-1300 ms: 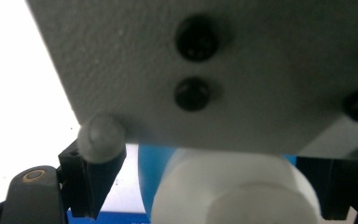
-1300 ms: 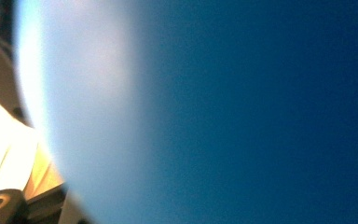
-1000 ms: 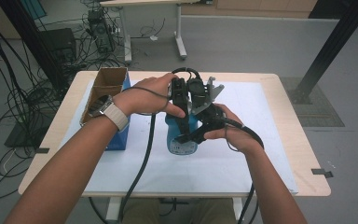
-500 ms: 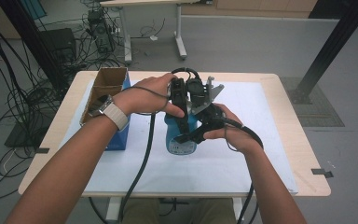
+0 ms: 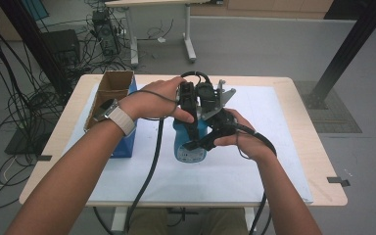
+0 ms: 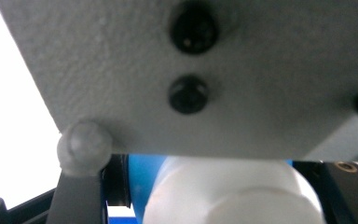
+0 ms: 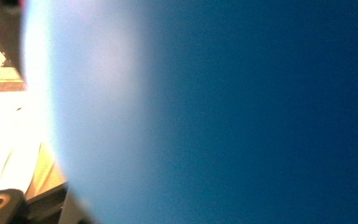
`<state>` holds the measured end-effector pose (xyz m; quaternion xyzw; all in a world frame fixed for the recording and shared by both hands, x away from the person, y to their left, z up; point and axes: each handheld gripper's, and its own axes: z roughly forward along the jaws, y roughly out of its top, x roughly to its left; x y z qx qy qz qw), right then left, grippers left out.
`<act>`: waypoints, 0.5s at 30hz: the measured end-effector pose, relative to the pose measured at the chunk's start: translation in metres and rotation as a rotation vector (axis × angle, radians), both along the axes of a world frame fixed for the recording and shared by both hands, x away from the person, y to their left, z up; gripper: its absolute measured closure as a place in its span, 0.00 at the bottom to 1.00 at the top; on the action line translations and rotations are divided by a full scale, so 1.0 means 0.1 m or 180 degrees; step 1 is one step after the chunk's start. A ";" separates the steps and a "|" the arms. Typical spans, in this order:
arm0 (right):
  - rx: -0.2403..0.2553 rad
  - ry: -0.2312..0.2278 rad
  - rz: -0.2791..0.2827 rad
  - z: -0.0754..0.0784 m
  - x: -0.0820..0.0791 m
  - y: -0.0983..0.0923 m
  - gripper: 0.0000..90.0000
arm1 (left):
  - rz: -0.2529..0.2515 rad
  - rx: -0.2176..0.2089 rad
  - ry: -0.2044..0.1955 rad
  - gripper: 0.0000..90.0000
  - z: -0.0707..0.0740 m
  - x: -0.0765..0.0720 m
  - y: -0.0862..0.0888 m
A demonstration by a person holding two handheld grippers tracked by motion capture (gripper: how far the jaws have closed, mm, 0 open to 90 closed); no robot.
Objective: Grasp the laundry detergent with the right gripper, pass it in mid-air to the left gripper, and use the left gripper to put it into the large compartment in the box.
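The blue bottle (image 5: 190, 144) stands at the table's (image 5: 293, 122) centre, a box (image 5: 108, 95) at its 9 o'clock. The right gripper (image 5: 203, 143) clamps its body; the left gripper (image 5: 192, 128) has just been closing onto the white cap (image 6: 223, 196). Rigid, smooth plastic, probably slippery: best held firmly at body and cap.

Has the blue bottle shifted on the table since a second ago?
No. The blue bottle stands the same way beside the cardboard box in the high view.
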<state>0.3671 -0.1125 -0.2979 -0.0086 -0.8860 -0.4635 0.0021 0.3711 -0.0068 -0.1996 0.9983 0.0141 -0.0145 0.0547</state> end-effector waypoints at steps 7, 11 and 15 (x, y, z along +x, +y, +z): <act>0.0005 0.0002 0.0002 0.00 0.00 0.00 0.49 | 0.0002 0.0006 -0.0020 0.42 0.00 -0.01 0.00; -0.0011 -0.0017 -0.0001 0.01 0.00 0.00 0.49 | 0.0004 -0.0016 -0.0034 0.42 0.00 -0.02 0.00; -0.0017 -0.0019 0.0001 0.01 -0.01 -0.01 0.49 | -0.0019 -0.0011 -0.0041 0.42 0.01 -0.02 0.00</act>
